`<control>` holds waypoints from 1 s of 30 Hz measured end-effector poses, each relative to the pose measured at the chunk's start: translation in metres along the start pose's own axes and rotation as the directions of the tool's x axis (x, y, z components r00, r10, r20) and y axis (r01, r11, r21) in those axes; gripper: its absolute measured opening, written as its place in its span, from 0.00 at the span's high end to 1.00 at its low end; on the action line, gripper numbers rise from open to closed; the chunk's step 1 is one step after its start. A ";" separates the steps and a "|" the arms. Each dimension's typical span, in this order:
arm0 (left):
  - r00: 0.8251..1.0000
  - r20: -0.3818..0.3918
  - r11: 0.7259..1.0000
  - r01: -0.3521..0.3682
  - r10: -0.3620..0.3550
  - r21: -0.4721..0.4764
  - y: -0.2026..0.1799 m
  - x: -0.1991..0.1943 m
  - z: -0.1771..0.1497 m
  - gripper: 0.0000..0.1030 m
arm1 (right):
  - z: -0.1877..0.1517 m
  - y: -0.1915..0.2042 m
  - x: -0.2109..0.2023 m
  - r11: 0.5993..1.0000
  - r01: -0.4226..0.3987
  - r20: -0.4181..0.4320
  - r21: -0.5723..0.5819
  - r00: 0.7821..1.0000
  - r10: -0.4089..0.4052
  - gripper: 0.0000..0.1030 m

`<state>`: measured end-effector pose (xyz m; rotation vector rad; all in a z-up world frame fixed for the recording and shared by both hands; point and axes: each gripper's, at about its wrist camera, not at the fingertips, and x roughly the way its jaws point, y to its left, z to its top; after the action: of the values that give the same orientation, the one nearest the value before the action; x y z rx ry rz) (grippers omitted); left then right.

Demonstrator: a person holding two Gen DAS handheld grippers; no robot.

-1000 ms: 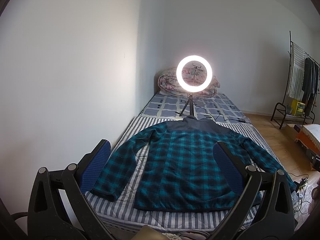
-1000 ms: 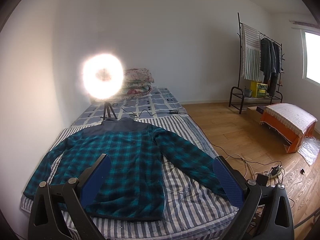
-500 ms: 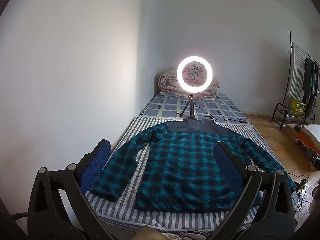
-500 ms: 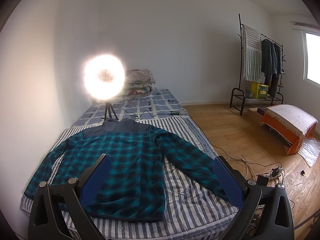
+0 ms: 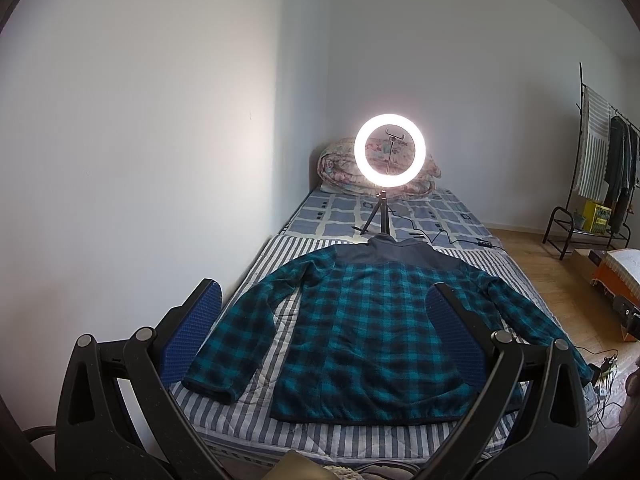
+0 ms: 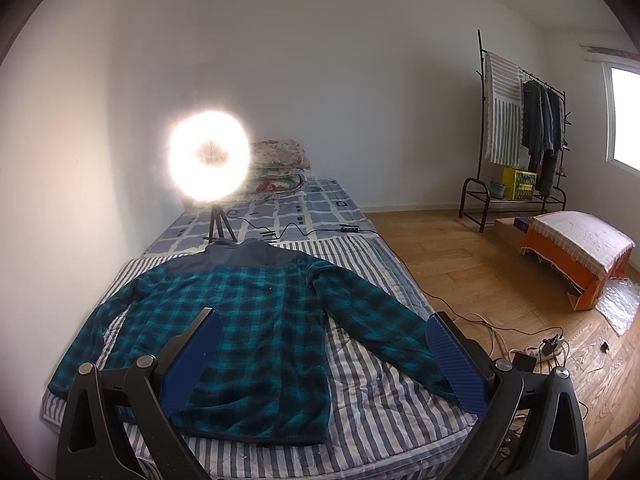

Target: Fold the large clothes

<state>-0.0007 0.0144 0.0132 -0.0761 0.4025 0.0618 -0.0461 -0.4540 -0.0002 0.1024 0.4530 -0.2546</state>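
A teal and black plaid jacket [image 5: 360,320] [image 6: 256,320] with a grey collar and yoke lies spread flat on the striped bed cover [image 5: 280,436] [image 6: 384,408], sleeves out to both sides, hem toward me. My left gripper [image 5: 320,332] hovers open well short of the hem, with nothing between its blue pads. My right gripper [image 6: 324,356] is also open and empty, held above the jacket's right half, its right finger [image 6: 456,360] lined up over the right cuff. Neither gripper touches the cloth.
A lit ring light [image 5: 389,150] [image 6: 208,162] on a small tripod stands just beyond the collar, cables trailing across the bed. Folded quilts [image 6: 280,164] lie at the head. A clothes rack [image 6: 520,128], an orange-sided box [image 6: 576,252] and floor cables [image 6: 540,344] sit to the right.
Both views have drifted only slightly; the jacket lies as before and both grippers stay open.
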 end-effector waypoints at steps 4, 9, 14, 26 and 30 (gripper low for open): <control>1.000 0.002 1.000 -0.001 0.001 0.000 0.001 0.000 0.004 0.00 | 0.000 0.001 0.000 1.000 0.005 0.000 0.003 1.000 -0.005 0.00; 1.000 0.000 1.000 -0.003 0.003 -0.001 0.005 -0.001 0.005 0.00 | 0.000 0.002 0.000 1.000 0.003 0.000 0.000 1.000 -0.003 0.00; 1.000 -0.002 1.000 -0.027 0.027 0.009 0.019 0.003 0.003 0.00 | -0.001 0.007 0.000 1.000 -0.009 -0.005 -0.008 1.000 0.009 0.00; 0.977 -0.030 0.976 -0.207 0.209 0.066 0.072 0.001 -0.062 0.00 | 0.023 0.093 0.015 0.960 -0.220 0.051 -0.171 0.971 0.232 0.00; 0.973 -0.060 0.974 -0.223 0.225 0.039 0.096 0.000 -0.088 0.00 | 0.026 0.141 0.034 0.892 -0.405 -0.008 -0.200 0.911 0.412 0.00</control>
<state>-0.0420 0.1020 -0.0740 -0.0008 0.4753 0.2761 0.0318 -0.3299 0.0134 -0.0029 0.4093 0.2054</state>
